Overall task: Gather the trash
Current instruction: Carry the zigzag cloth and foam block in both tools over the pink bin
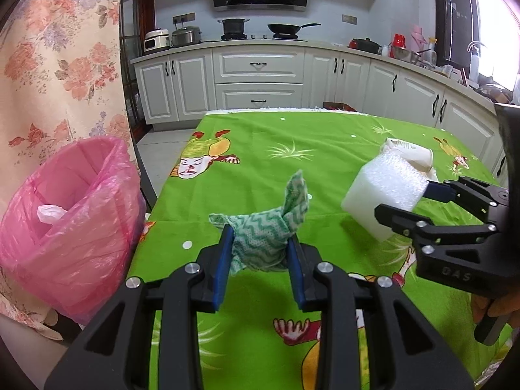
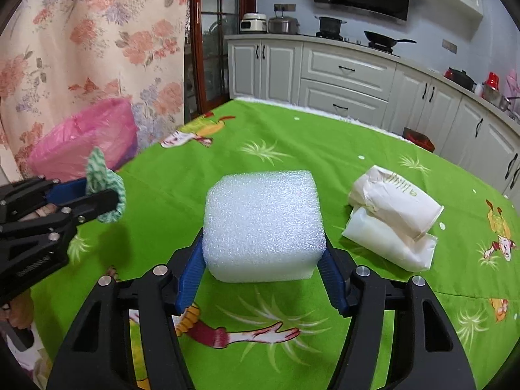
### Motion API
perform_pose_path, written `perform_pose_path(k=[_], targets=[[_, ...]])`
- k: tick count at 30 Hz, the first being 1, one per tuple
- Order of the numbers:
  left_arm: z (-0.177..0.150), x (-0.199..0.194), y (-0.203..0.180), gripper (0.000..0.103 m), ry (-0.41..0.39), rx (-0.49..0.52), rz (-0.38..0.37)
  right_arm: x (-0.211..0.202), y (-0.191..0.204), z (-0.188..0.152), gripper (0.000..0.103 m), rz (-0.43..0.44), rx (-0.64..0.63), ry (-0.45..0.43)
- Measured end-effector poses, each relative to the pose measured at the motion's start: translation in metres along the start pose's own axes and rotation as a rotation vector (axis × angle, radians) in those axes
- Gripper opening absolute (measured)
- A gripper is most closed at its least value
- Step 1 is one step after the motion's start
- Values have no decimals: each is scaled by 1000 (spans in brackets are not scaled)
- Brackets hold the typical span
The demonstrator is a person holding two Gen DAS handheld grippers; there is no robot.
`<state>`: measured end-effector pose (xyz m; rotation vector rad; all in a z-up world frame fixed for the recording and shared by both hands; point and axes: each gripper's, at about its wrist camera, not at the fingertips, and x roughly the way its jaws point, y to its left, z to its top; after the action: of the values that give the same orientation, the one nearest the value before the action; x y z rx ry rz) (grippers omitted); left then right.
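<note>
My left gripper point(image 1: 260, 243) is shut on a crumpled green-and-white cloth point(image 1: 269, 227) and holds it above the green tablecloth point(image 1: 260, 136). It shows at the left of the right wrist view point(image 2: 100, 191) with the cloth point(image 2: 104, 178). My right gripper point(image 2: 263, 253) is shut on a white foam block point(image 2: 263, 221), lifted a little off the table; it shows at the right of the left wrist view point(image 1: 419, 195) with the block point(image 1: 383, 198). A crushed white paper cup point(image 2: 393, 195) lies on a white wrapper point(image 2: 390, 243) to the right.
A bin lined with a pink bag point(image 1: 65, 211) stands off the table's left edge, with white trash inside; it also shows in the right wrist view point(image 2: 87, 136). A floral curtain point(image 1: 58, 65) hangs behind it. Kitchen cabinets point(image 1: 260, 74) run along the back.
</note>
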<state>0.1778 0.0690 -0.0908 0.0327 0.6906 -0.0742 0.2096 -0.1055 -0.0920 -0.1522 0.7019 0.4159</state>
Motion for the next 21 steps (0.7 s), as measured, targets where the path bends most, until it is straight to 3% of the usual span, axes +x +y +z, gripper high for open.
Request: perform_pose_path(k=[9, 21], targets=[[8, -26, 19, 31, -62, -32, 16, -22, 20, 16, 61, 32, -20, -69], [6, -65, 74, 31, -119, -108, 108, -23, 80, 38, 61, 117, -124, -99]])
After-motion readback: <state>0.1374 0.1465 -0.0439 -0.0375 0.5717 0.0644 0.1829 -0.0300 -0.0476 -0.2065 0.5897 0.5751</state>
